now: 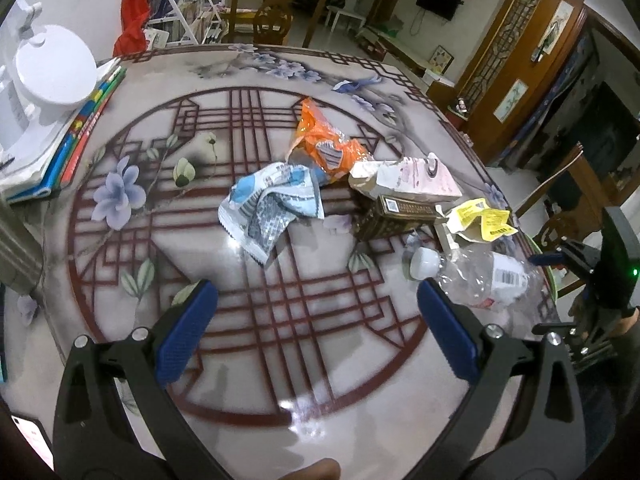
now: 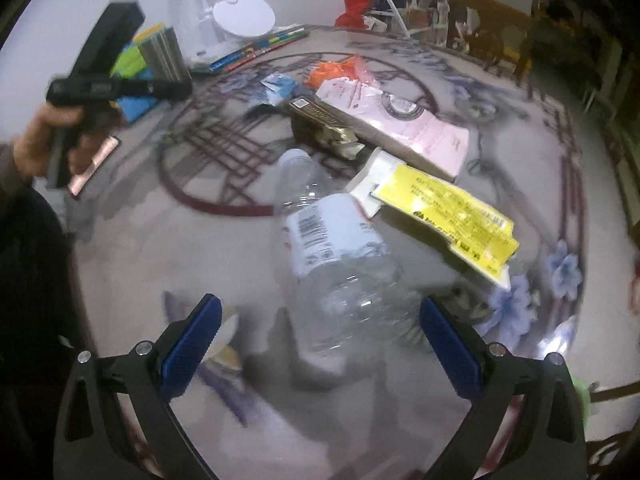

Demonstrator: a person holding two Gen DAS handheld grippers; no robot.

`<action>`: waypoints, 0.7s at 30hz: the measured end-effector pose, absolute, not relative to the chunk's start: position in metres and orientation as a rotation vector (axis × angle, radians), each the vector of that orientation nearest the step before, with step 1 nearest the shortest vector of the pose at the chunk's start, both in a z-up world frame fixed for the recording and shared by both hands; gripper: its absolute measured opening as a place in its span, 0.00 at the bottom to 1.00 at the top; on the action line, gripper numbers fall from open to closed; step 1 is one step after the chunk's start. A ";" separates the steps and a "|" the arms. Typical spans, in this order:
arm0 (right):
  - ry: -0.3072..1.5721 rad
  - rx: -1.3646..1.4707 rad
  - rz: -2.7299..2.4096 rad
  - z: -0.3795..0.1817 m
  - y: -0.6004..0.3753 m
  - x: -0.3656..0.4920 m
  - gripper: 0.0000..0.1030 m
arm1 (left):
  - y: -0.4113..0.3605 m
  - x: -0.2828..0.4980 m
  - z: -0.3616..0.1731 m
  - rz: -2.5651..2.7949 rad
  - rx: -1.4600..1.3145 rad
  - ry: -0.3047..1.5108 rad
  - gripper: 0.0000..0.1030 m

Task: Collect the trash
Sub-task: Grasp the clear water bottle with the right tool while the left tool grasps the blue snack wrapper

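The right gripper (image 2: 320,340) is held wide open and empty, its jaws straddling the base of the clear plastic bottle (image 2: 332,264) without touching it; the bottle lies on its side on the patterned table (image 2: 168,248), cap pointing toward twelve o'clock. The left gripper (image 1: 316,332) is likewise spread wide with nothing between its jaws, over bare table. A slip is judged likely if the thin, round bottle is pinched near its base: it could crumple or roll toward the yellow packet (image 2: 448,212) at two o'clock. The bottle appears empty. The pink carton (image 1: 416,178), dark box (image 1: 400,216), blue-white wrapper (image 1: 272,204) and orange bag (image 1: 324,140) lie clustered beyond; their contents cannot be told. No trash bin is visible.
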State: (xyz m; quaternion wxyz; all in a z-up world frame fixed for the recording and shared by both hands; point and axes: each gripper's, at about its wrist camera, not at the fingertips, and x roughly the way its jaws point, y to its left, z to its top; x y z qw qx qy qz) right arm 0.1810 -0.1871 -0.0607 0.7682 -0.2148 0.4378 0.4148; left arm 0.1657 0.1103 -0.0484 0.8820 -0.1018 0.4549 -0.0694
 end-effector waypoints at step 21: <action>0.995 -0.544 0.838 -0.083 -0.147 0.210 0.54 | 0.107 0.236 -0.089 -0.106 0.073 1.021 0.95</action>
